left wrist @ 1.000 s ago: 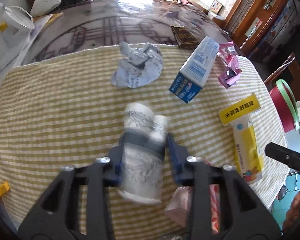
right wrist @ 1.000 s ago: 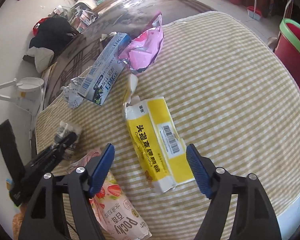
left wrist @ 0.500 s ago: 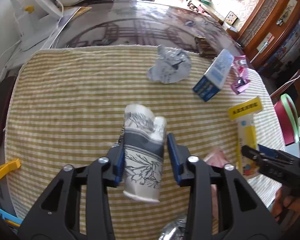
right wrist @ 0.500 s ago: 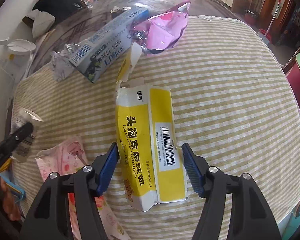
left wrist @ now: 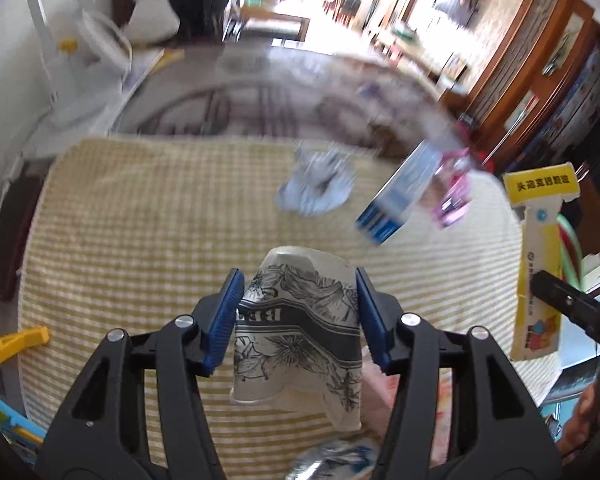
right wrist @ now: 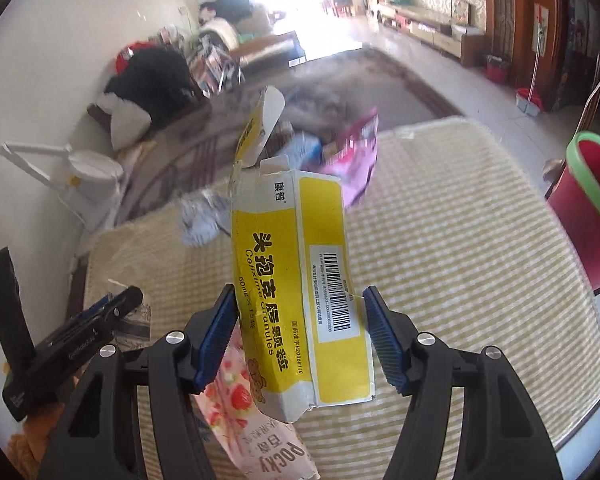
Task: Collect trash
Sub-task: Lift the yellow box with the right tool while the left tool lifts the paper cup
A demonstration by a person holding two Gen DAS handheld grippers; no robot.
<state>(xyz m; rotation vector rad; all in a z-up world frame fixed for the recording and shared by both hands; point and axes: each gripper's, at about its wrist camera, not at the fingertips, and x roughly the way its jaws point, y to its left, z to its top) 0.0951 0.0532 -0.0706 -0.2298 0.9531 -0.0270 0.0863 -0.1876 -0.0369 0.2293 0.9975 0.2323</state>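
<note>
The crushed paper cup [left wrist: 296,328] hangs clear of the striped tablecloth [left wrist: 140,216], clamped between the blue pads of the left gripper [left wrist: 298,316]; its jaws are opening a little, yet the pads press the cup's sides and it has not dropped. The yellow medicine carton [right wrist: 300,292], its top flap torn open, is likewise lifted off the cloth and pinched across its width by the right gripper [right wrist: 300,332].

So two pieces are in hand, and nothing is seen going into a bin. Left on the table are a crumpled grey paper wad [left wrist: 316,188] toward the far edge, a blue-and-white box [left wrist: 400,196] and a pink foil wrapper [left wrist: 452,196] near the far right corner, and a pink Pocky packet [right wrist: 252,420] at the near edge under the carton.

A red bin with a green rim [right wrist: 588,204] stands just off the table's right edge; its contents are hidden. By this reckoning the collecting is well under halfway.
</note>
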